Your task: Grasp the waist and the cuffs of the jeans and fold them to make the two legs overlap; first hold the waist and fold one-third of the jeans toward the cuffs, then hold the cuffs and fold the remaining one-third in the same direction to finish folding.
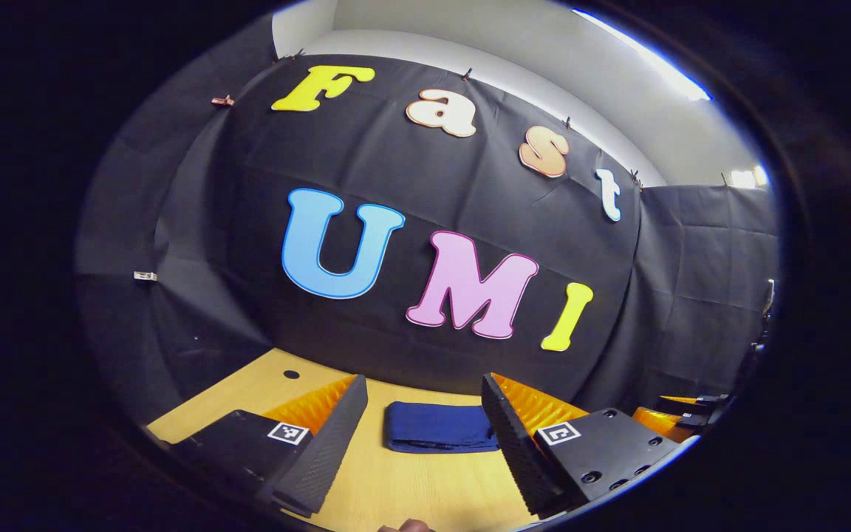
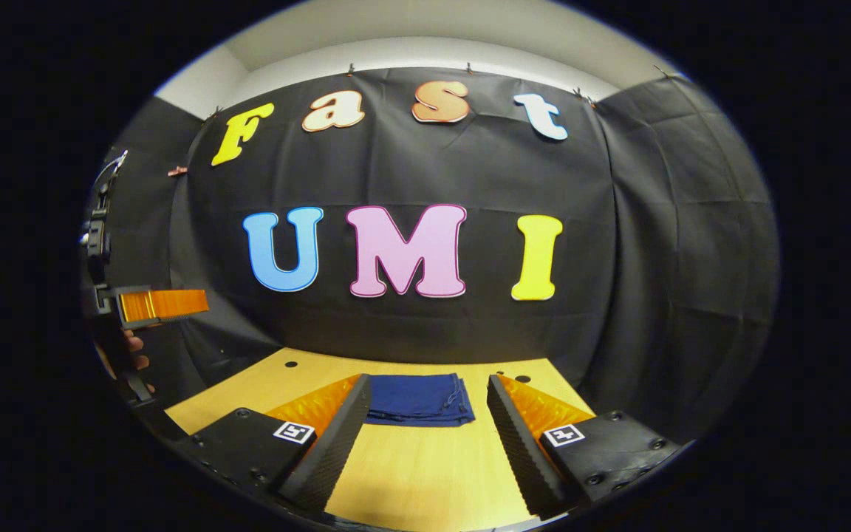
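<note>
Left gripper (image 1: 424, 425) is spread and holds nothing; right gripper (image 2: 425, 421) likewise; both hang above the counter (image 2: 425, 473); the jeans (image 2: 419, 400) lie folded straight ahead, apart from both, long axis crosswise; folding looks finished, neither gripper clearly nearer.

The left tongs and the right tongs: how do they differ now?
The left tongs frame the folded jeans tilted; the right tongs frame the same bundle more squarely. The left tongs view catches the right tongs at its right edge; the right tongs view catches the left tongs at its left edge. Both are open, holding nothing, above the wooden table.
</note>
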A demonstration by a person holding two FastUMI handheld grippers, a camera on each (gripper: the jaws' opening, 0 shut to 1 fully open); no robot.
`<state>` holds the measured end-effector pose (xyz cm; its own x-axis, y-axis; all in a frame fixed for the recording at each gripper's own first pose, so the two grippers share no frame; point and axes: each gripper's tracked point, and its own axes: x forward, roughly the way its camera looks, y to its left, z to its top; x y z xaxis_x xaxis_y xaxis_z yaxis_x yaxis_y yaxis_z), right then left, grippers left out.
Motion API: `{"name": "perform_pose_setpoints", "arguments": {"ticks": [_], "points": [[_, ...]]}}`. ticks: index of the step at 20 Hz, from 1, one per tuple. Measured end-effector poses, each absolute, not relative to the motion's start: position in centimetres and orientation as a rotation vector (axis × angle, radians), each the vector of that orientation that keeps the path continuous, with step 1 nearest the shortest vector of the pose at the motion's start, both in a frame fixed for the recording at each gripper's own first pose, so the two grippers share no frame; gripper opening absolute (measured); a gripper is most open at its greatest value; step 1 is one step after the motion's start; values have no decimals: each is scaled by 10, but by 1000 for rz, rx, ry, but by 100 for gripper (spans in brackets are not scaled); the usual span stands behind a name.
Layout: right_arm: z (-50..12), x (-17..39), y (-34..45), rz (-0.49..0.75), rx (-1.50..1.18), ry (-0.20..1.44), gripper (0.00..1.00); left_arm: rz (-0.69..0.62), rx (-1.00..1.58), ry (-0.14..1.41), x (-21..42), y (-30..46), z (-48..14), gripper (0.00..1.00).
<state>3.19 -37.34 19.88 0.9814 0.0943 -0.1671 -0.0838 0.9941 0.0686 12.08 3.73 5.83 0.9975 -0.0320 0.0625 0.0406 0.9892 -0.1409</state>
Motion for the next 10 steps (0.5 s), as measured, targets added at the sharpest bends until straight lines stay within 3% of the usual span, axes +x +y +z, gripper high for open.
{"name": "perform_pose_setpoints", "arguments": {"ticks": [10], "points": [[213,50,-423,72,80,151,96,18,-82,-60,124,7,60,96]]}}
